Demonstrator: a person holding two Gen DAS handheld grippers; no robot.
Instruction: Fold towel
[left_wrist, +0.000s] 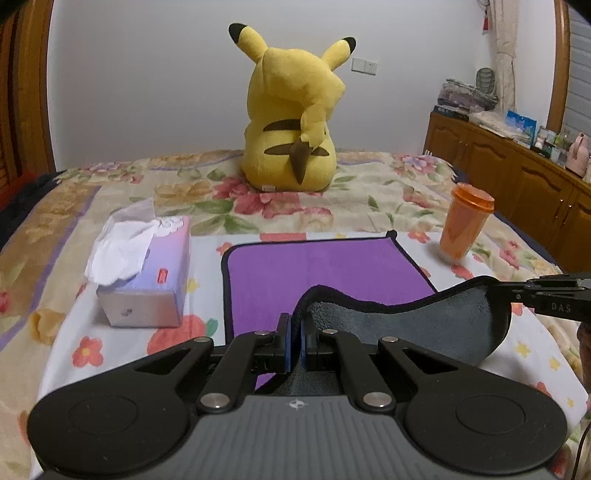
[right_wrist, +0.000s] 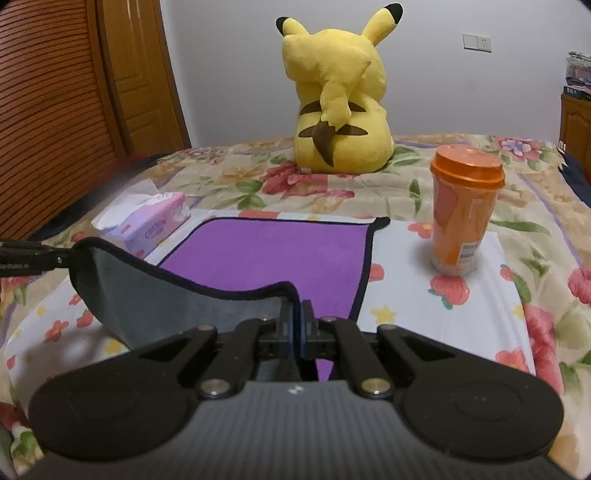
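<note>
A purple towel (left_wrist: 314, 273) with a grey underside and black hem lies on the bed; it also shows in the right wrist view (right_wrist: 266, 254). Its near edge is lifted, grey side (left_wrist: 424, 325) facing me and sagging between the two grippers. My left gripper (left_wrist: 295, 332) is shut on the near left corner. My right gripper (right_wrist: 297, 321) is shut on the near right corner. The right gripper's tip shows in the left wrist view (left_wrist: 517, 293); the left gripper's tip shows in the right wrist view (right_wrist: 55, 254).
A tissue box (left_wrist: 144, 269) lies left of the towel. An orange lidded cup (right_wrist: 463, 210) stands to its right. A yellow plush toy (left_wrist: 295, 122) sits behind on the floral bedspread (left_wrist: 369, 192). Wooden cabinets (left_wrist: 517, 184) stand at the right.
</note>
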